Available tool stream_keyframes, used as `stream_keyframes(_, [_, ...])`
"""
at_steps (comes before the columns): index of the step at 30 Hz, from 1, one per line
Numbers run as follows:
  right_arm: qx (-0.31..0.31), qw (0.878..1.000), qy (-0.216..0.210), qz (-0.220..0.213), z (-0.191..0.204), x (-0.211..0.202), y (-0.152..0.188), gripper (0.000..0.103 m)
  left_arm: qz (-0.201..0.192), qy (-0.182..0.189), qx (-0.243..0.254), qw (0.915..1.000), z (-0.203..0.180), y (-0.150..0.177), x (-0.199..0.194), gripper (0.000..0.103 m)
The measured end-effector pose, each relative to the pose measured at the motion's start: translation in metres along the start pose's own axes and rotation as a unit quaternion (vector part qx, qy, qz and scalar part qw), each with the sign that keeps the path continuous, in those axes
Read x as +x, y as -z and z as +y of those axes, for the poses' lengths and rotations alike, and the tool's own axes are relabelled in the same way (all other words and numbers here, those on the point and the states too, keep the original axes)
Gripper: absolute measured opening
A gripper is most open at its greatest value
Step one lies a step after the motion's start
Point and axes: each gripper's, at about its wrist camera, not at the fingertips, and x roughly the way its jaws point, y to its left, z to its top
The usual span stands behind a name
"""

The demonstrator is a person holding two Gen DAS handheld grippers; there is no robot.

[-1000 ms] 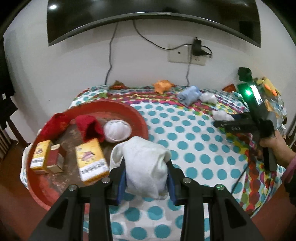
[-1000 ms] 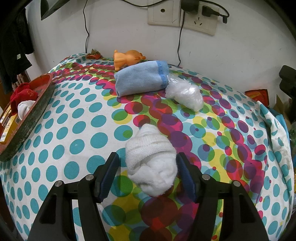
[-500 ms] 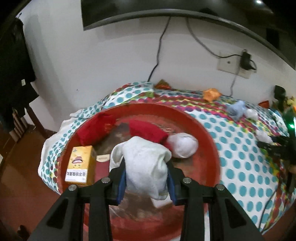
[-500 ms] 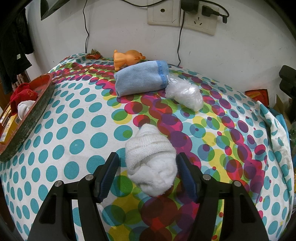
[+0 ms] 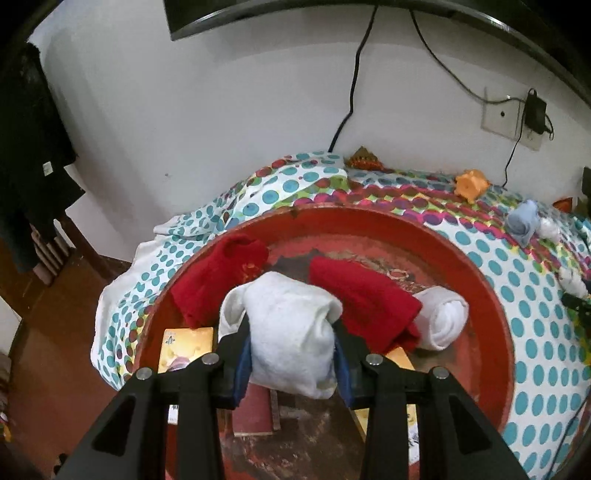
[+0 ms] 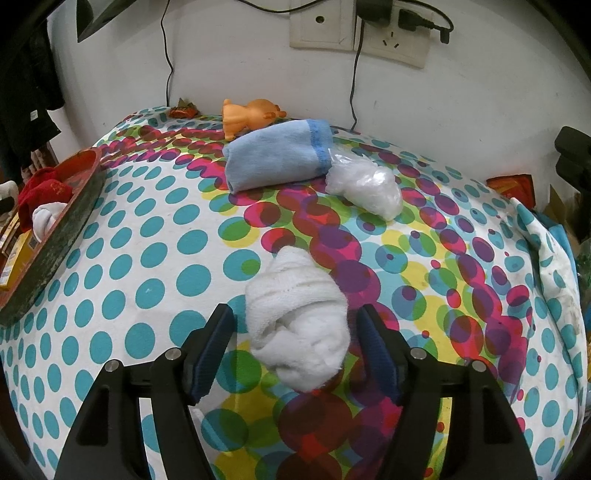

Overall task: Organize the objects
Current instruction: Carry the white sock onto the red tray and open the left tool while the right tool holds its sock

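My left gripper point(image 5: 293, 360) is shut on a rolled white towel point(image 5: 291, 328) and holds it above the round red tray point(image 5: 491, 295). In the tray lie two red cloths point(image 5: 221, 280), a white sock roll point(image 5: 443, 321), yellow boxes point(image 5: 184, 343) and a dark red box point(image 5: 255, 413). In the right wrist view my right gripper point(image 6: 295, 347) straddles a white sock bundle point(image 6: 299, 317) that lies on the dotted cloth; its jaws are opening, with gaps on both sides of the bundle.
A folded blue towel point(image 6: 277, 155), a clear plastic bag point(image 6: 369, 184) and an orange toy point(image 6: 251, 114) lie near the wall. The tray's edge point(image 6: 55, 240) is at the left. Cables hang from wall sockets point(image 6: 358, 29). The table drops to the floor on the left.
The left gripper carried the white towel leftward from the tray's right rim to over the tray's middle. The right gripper stayed put and its jaws spread wider around the sock bundle.
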Motion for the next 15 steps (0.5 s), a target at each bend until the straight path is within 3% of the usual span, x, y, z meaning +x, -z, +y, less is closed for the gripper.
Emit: stream_keyframes(15, [0.0, 1.0, 0.0, 0.0, 0.0, 0.001, 0.0, 0.07, 0.03, -0.011, -0.012, 0.9994, 0.009, -0.015, 0.034, 0.041])
